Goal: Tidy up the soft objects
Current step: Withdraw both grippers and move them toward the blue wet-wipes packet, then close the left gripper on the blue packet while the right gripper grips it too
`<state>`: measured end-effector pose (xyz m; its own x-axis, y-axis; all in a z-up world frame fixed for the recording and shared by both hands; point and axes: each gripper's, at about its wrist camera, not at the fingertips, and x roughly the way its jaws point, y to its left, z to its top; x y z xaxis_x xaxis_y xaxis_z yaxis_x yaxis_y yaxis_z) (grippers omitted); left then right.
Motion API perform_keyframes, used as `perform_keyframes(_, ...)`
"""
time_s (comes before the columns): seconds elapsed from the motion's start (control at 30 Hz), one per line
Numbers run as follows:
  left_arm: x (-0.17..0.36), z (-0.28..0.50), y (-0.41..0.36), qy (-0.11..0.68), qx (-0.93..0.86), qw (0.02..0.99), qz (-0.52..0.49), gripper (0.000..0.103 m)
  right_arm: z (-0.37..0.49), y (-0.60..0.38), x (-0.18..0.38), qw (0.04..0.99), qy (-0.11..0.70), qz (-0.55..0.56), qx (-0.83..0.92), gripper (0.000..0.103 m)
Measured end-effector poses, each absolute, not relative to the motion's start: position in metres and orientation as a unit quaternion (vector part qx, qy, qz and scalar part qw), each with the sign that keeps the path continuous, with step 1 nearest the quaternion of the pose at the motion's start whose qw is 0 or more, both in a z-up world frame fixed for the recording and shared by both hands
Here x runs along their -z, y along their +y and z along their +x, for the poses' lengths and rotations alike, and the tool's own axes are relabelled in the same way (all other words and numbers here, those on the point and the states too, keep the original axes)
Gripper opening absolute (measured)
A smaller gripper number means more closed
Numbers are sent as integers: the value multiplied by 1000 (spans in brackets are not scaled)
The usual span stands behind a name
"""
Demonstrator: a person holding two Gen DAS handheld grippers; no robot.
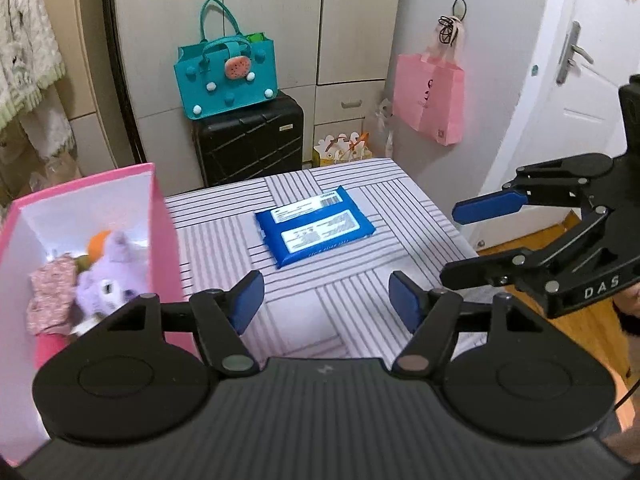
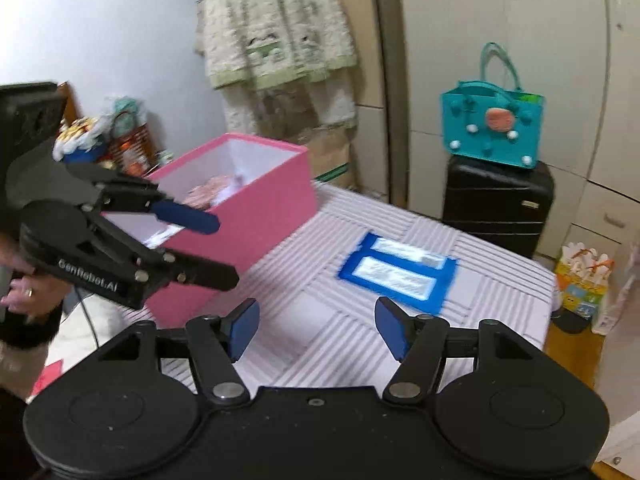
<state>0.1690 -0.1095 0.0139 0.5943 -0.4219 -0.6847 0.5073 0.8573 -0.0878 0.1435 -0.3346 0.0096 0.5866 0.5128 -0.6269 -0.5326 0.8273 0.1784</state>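
Blue packet on striped table, both grippers' fingers apart, empty.

**Soft Things and Bags, Counted**

Ahead of the left tool: one blue packet. To its left, one pink box holding one purple plush toy. Beyond: one teal bag, one black suitcase, one pink bag.

Open passage is afforded over the striped table top, interrupted only by the flat blue packet at its centre, while the left edge is walled by the tall pink box and the far side is blocked by the black suitcase.
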Motion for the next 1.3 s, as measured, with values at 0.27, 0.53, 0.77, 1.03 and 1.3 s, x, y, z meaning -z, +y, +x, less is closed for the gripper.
perform_keyframes(0.27,19,213,-137,361,205,909,32,69,171,-358,33,919,304,-11,-251,72)
perform_keyframes(0.53,61,255,-152,385,156,910,-3,66,210,-357,67,926,312,28,-211,72)
perform_keyframes(0.77,85,275,-146,388,107,915,-30,56,250,-346,97,924,326,-1,-200,71)
perform_keyframes(1.03,99,291,-147,392,97,914,-38,55,270,-350,118,916,341,39,-208,71)
perform_keyframes(1.3,104,291,-146,396,99,911,-60,48,272,-359,124,910,346,81,-213,64)
